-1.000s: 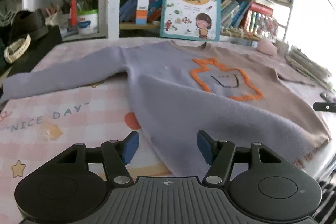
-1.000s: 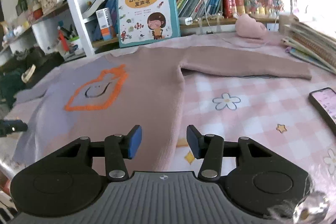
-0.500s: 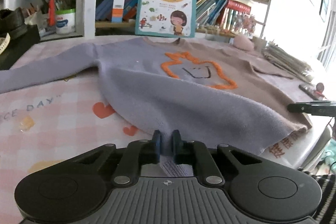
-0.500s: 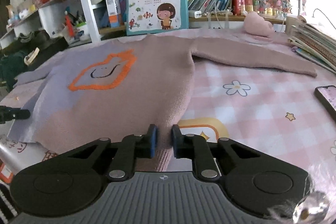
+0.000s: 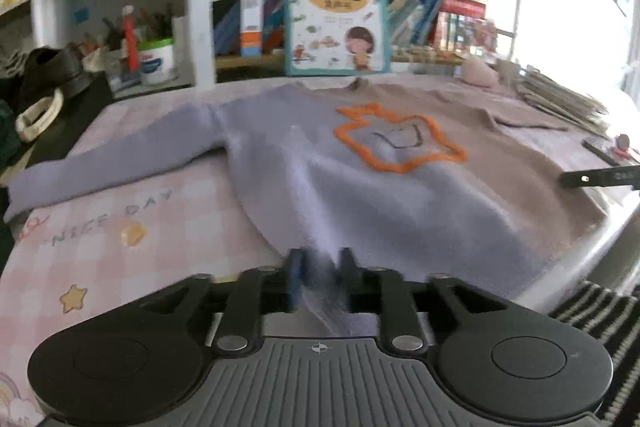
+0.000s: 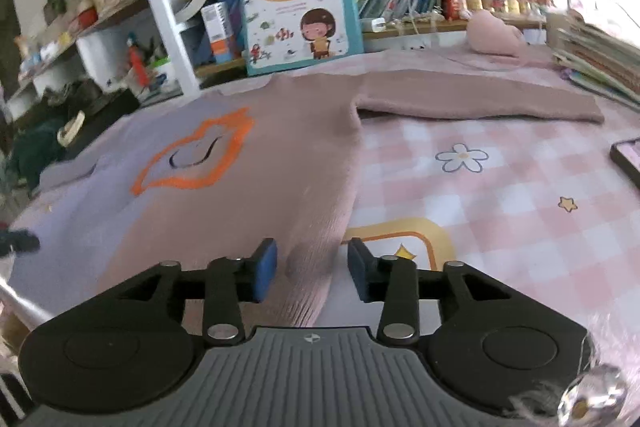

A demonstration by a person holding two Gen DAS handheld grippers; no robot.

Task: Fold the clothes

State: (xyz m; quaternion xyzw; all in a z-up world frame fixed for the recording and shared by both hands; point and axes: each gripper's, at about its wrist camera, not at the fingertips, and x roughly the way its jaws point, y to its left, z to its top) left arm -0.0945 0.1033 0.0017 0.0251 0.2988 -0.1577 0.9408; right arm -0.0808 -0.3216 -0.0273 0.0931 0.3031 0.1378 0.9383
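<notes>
Left wrist view: fuzzy lilac-to-mauve knit sweater with an orange outlined star [image 5: 360, 163] lay flat on the pink checked tablecloth [image 5: 100, 227]. Left gripper [image 5: 320, 277] jaws were opening, blurred hem fabric between the blue pads.

Right wrist view: right gripper [image 6: 312, 269] jaws were opening, ribbed mauve hem between them, pads apart from it.

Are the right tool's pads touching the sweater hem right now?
Apart. In the right wrist view, the right tool is opening, and the sweater hem lies between the pads with gaps on both sides.
</notes>
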